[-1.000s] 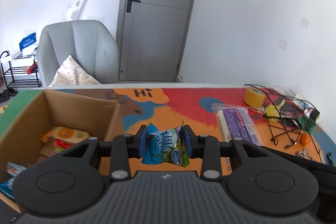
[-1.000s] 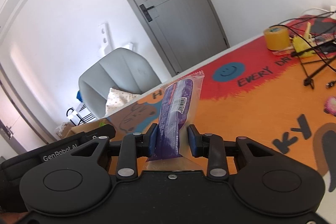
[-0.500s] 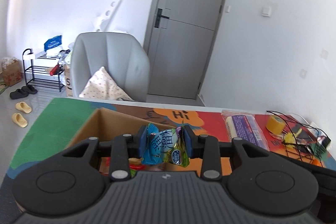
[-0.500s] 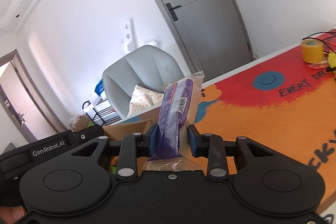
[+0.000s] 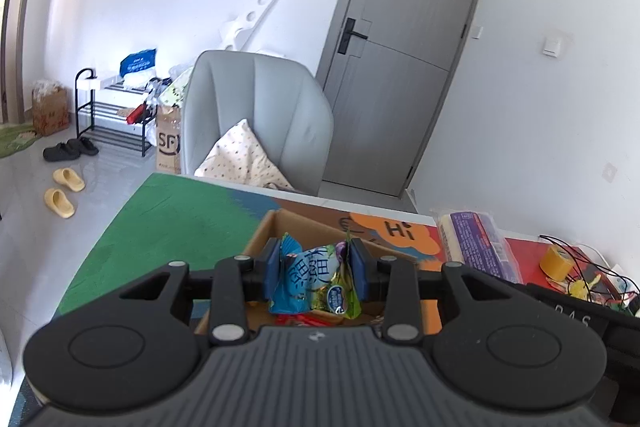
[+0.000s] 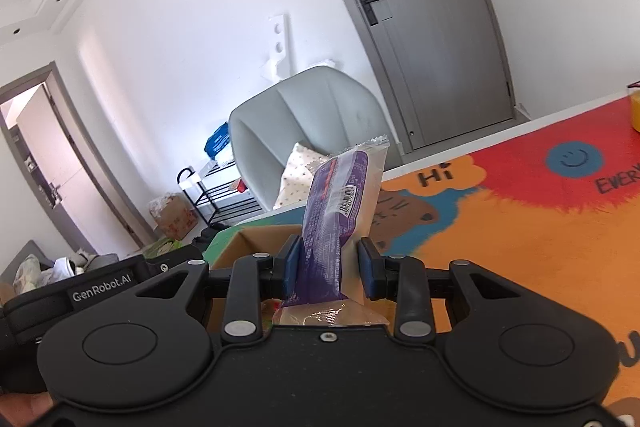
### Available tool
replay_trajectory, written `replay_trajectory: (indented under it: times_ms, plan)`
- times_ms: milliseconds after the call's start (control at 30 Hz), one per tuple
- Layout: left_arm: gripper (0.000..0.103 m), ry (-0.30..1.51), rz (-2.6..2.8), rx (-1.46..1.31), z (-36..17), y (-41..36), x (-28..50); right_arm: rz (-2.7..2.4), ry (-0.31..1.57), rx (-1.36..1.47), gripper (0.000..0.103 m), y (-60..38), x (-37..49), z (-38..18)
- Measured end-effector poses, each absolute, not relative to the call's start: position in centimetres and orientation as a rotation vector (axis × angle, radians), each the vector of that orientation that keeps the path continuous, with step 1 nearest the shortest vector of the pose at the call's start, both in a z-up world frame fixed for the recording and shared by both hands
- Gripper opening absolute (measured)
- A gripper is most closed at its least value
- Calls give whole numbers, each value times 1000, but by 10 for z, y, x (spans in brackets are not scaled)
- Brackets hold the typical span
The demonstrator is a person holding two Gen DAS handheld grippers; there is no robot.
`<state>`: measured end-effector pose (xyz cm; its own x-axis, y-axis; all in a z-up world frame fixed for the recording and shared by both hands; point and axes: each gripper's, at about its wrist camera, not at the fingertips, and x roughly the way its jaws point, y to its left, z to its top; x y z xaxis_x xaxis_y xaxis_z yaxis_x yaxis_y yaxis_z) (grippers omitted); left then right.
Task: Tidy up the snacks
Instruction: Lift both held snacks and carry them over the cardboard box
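Note:
My left gripper is shut on a small blue and green snack packet and holds it above the open cardboard box. Red snack wrappers show inside the box below the packet. My right gripper is shut on a long purple snack pack that stands upright between the pads, just right of the same box. That purple pack also shows in the left wrist view, to the right of the box.
The box stands on a table with a colourful mat. A yellow tape roll and black wires lie at the right. A grey armchair with a cushion stands beyond the table's far edge.
Both grippers have moved left towards the box with their snacks still held. The box has come under the left gripper, and the tape roll has slid to the right edge of both views.

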<state>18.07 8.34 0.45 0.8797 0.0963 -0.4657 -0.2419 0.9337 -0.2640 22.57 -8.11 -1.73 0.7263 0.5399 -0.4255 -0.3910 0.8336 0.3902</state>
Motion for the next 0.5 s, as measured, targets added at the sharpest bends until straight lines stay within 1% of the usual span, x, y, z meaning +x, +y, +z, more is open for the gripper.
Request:
replay_trajectory:
  times_ms: [100,200,233,267,367,500]
  plan:
    - [37,484,182,-343,-2,92,183,531,565,275,32,-69,228,-18]
    - [42,504,202,-376,-8,102,184,541,582,269,32,-59,229,-20]
    - [48,506,206,-388,-9,106,184,544,589,267,32,-56,230,-21]
    - [51,503,214,-397,-9,110,182,546,594,264,32,-54,231,-22]
    - [56,480,233,-413,-7,122,176,553,606,253,32,-43,233,-24]
    - [58,473,245,-431,-6,133,170,570,618,244,32,-30,234,-26]
